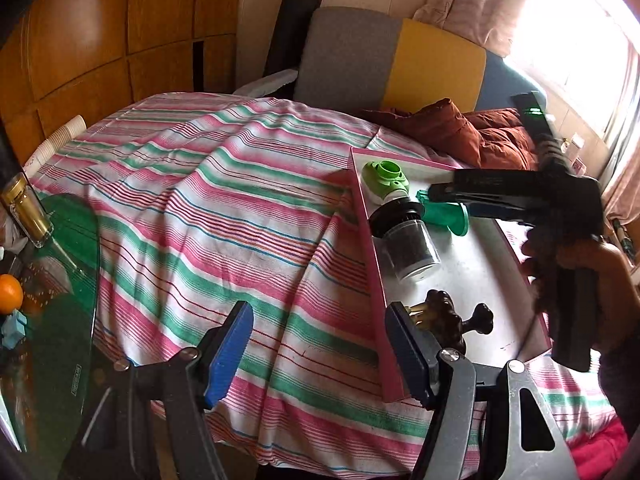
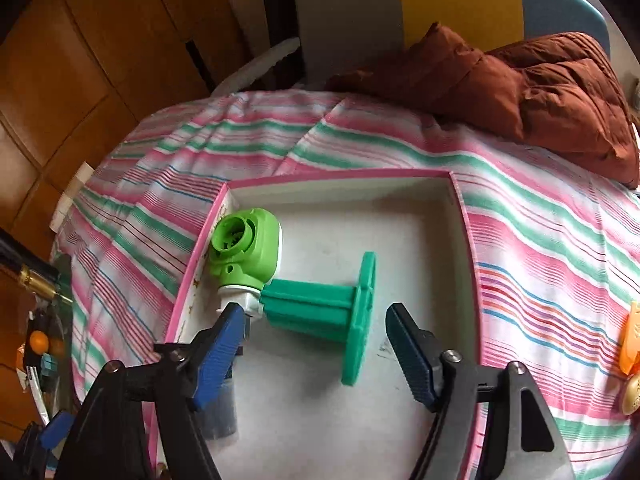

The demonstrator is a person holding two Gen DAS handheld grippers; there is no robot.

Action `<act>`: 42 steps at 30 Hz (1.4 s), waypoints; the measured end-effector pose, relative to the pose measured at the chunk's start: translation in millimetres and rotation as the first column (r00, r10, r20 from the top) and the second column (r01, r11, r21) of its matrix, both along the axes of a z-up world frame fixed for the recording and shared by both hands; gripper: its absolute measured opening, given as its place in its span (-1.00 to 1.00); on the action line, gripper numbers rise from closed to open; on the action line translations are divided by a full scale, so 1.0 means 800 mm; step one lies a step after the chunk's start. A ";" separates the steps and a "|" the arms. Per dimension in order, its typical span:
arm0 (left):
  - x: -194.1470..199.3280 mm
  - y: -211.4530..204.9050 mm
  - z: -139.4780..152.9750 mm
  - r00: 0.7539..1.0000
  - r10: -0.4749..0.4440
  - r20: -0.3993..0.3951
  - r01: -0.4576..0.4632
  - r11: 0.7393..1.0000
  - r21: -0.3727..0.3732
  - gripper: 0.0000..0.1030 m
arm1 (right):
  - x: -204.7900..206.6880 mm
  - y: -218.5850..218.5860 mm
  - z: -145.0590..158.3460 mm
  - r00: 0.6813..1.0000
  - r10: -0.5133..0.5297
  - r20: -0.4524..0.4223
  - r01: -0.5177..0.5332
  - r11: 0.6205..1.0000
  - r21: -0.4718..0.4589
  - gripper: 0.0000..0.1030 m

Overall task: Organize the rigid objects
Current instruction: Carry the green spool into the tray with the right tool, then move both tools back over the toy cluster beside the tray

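A pink tray (image 1: 370,236) with a white floor lies on the striped cloth. In it are a light green plastic housing (image 2: 244,248), a teal spool (image 2: 316,308) on its side, a clear jar with a black lid (image 1: 408,244) and a dark brown knobbed piece (image 1: 444,316). My right gripper (image 2: 316,312) is open over the tray, with the spool lying between its blue pads (image 2: 218,356), which stand clear of it. In the left wrist view a hand holds that right gripper (image 1: 442,186) above the spool. My left gripper (image 1: 318,320) is open over the cloth, beside the tray's near wall, with nothing between its pads.
A brown padded jacket (image 2: 540,92) lies on the cloth behind the tray. A glass table (image 1: 60,320) at the left holds a gold-capped bottle (image 1: 26,212) and an orange (image 1: 10,294). An orange object (image 2: 634,336) sits at the right edge. A grey and yellow chair (image 1: 380,60) stands behind.
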State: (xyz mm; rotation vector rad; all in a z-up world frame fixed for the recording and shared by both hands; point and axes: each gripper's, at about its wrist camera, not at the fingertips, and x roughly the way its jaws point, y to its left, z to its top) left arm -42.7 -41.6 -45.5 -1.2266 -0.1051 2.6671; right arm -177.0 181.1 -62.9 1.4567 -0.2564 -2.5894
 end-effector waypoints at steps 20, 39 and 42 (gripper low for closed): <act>0.027 0.035 0.035 0.995 -0.070 -0.074 0.066 0.996 -0.061 0.38 | 0.154 0.088 0.032 0.994 -0.012 -0.105 0.018 0.998 0.059 0.45; 0.040 0.130 0.059 0.961 -0.254 -0.105 0.238 0.960 -0.148 0.45 | 0.231 0.354 0.027 0.841 -0.524 -0.133 0.534 0.843 0.059 0.45; 0.039 0.151 0.058 0.952 -0.289 -0.100 0.272 0.950 -0.152 0.45 | 0.242 0.383 0.030 0.781 -0.611 -0.126 0.611 0.790 -0.043 0.45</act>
